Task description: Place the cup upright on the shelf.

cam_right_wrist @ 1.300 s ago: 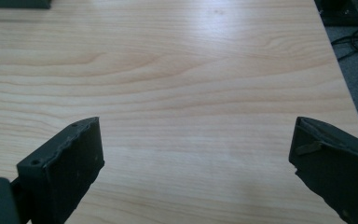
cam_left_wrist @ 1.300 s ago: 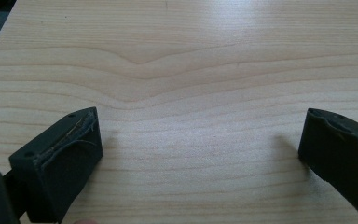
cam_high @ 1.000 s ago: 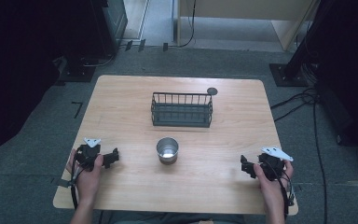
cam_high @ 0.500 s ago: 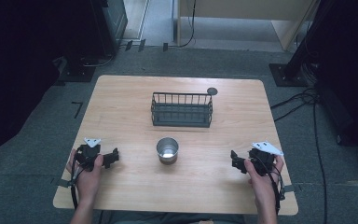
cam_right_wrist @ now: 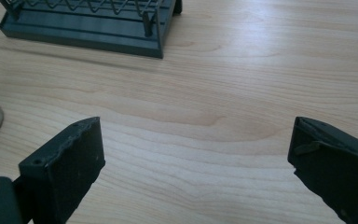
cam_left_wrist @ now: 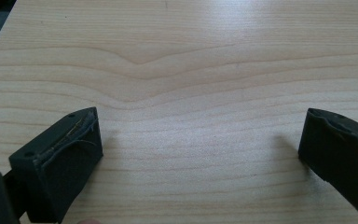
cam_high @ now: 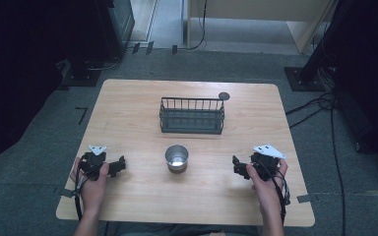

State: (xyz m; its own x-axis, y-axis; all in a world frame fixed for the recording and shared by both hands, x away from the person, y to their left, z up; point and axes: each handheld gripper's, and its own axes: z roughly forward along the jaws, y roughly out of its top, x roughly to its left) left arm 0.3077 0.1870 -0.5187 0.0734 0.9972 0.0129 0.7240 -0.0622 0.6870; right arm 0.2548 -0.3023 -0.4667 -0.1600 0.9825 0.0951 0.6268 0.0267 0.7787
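The shiny metal cup (cam_high: 176, 158) is sitting on the desk (cam_high: 128, 113) just in front of the wire basket (cam_high: 192, 115), while the left gripper (cam_high: 119, 164) and right gripper (cam_high: 237, 165) are waiting on either side of the cup, both wide open and holding nothing, ready to reach in.

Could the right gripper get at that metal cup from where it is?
Probably yes: the right gripper has its jaws open, and bare table lies between it and the metal cup.

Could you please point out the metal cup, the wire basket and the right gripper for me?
metal cup (cam_high: 176, 158): high view, on its rim.
wire basket (cam_high: 192, 129): high view, on its front wall.
right gripper (cam_high: 236, 166): high view, midway between its fingertips.
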